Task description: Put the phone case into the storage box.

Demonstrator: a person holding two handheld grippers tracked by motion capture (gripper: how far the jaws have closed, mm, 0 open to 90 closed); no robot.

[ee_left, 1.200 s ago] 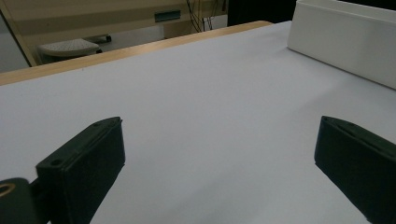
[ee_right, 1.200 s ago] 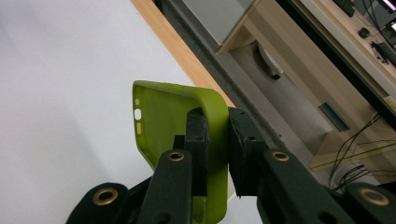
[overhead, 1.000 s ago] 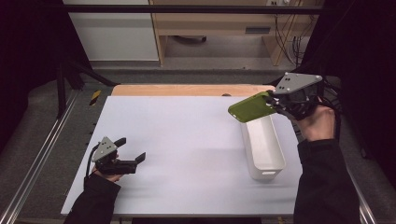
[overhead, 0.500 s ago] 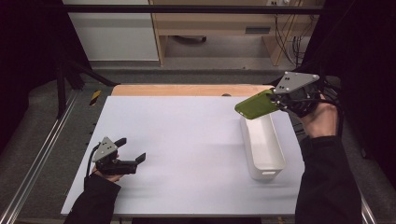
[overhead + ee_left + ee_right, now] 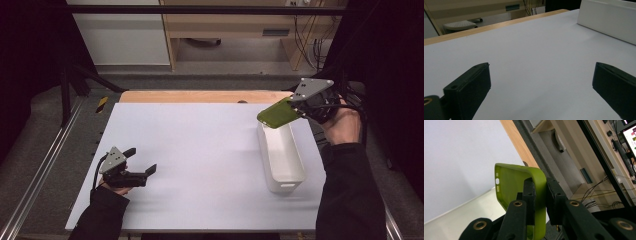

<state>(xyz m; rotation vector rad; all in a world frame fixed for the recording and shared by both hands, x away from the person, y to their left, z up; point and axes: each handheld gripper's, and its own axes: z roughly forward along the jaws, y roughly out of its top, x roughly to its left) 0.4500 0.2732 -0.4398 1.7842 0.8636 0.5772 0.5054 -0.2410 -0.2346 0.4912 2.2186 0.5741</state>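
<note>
A green phone case hangs in the air over the far end of a long white bin at the table's right. My right gripper is shut on the case's edge. In the right gripper view the two black jaws pinch the side wall of the green phone case, with the white bin below. My left gripper rests low at the near left of the white table, jaws open and nothing between them. The left gripper view has its pads wide apart over bare table.
A wooden strip runs along the table's far edge. Beyond it stand a white cabinet and a wooden shelf unit with cables. A metal rail borders the table's left side. The white bin's wall lies ahead of the left gripper.
The right gripper has carried the green case a little to the right and away, toward the bin's far end. The left gripper has stayed where it was.
</note>
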